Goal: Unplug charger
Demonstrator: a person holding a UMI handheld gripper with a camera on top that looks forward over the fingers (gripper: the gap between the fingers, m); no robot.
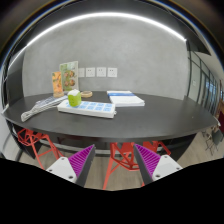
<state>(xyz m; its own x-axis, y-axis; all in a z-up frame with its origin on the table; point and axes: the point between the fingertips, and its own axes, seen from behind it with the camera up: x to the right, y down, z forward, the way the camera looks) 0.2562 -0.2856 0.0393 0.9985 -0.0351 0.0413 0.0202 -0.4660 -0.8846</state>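
The view looks over a dark counter (150, 118) from some way back. The order here is from left to right.

At about nine o'clock from the middle of the view, a pale bag or sheet (40, 106) lies on the left part of the counter; what it is exactly I cannot tell. Just behind it, at about ten o'clock, a picture card (66, 78) stands upright near the wall. To its right a green cup (74, 98) sits on the left end of a flat white tray (90, 108), which shows blue squares on its top. Further right, at about twelve o'clock, a white book (126, 98) with a blue stripe lies flat on the counter, a little apart from the tray.

On the grey wall (150, 60) behind the card and the tray there is a row of white sockets (97, 72). The charger itself is too small to make out; if it is there, it is at these sockets, well beyond the fingers.

Under the counter, red stools (122, 152) stand, one at seven o'clock and one near six o'clock.

The hand-held gripper (113, 160) is at the bottom, at six o'clock. Its two fingers, each with a purple pad (78, 158), stand wide apart with nothing between them but the stool beyond. It holds nothing and is well apart from the counter.
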